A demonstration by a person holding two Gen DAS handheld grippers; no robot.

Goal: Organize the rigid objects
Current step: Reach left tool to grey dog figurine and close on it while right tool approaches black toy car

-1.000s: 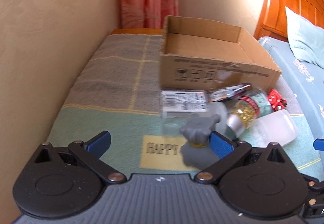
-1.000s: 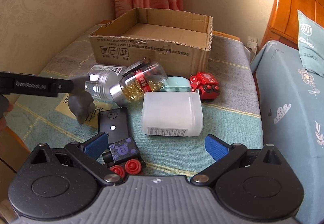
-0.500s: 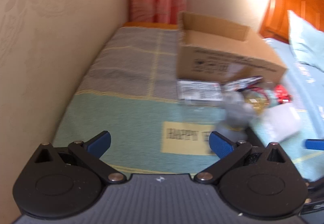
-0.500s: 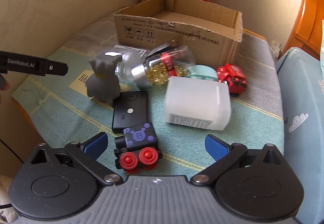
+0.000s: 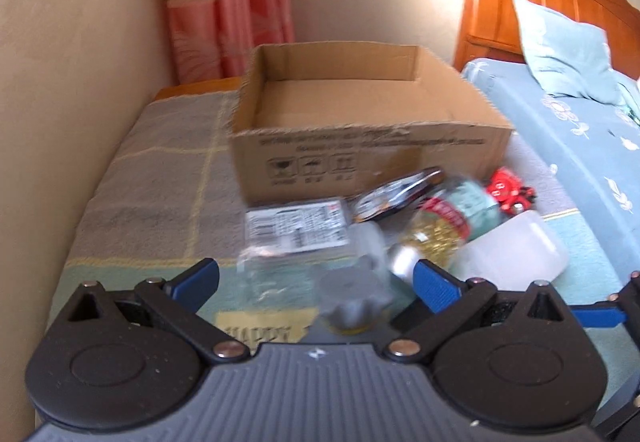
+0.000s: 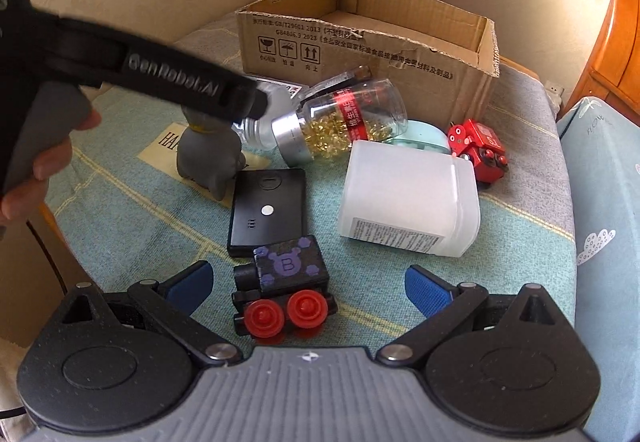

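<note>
The left claw (image 5: 316, 278), jaws apart, was poised over the grey dog figurine (image 5: 354, 308); closing on it seemed due next. The right claw (image 6: 306, 282), spread and empty, straddled the toy train (image 6: 284, 292). The cardboard box (image 5: 360, 162) looked empty.

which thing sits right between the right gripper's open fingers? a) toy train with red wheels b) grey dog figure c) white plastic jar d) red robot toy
a: the toy train with red wheels lies between the open fingers of the right gripper, while the other three things sit farther back on the cloth.
</note>
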